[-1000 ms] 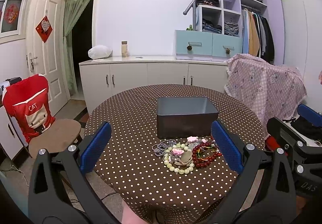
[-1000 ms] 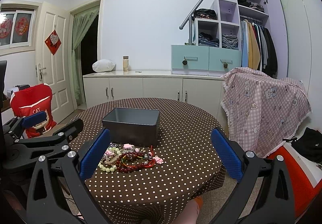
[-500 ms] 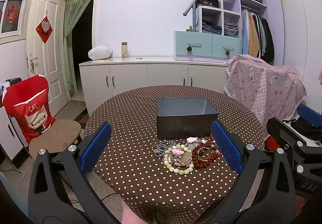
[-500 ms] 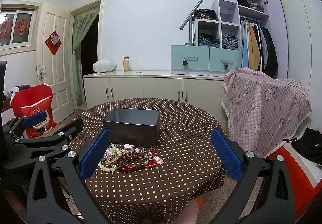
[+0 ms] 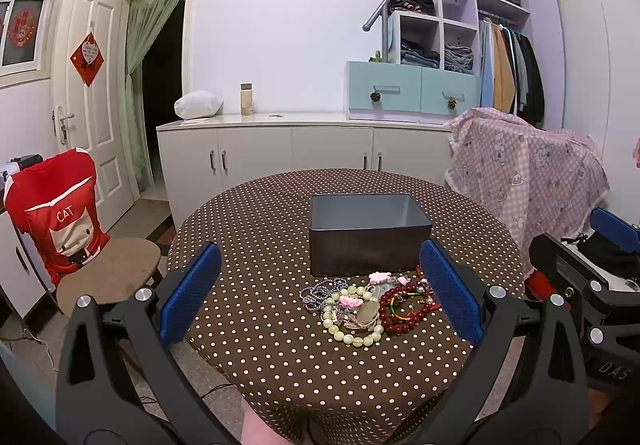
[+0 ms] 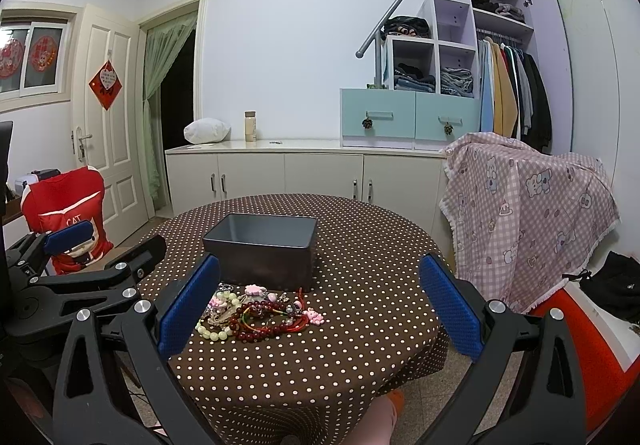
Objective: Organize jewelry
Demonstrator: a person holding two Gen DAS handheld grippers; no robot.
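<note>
While both the left gripper (image 5: 320, 297) and right gripper (image 6: 320, 299) hang spread wide and empty, the jewelry pile (image 5: 370, 305) lies tangled just near of the dark box (image 5: 370, 233); better to pinch one outer strand and lift slowly.

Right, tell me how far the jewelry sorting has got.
Nothing looks done yet: the grey box shows no jewelry inside, and the jewelry pile lies tangled on the tablecloth in front of it. Nothing is in hand; left gripper and right gripper hover open. Every piece is left.
</note>
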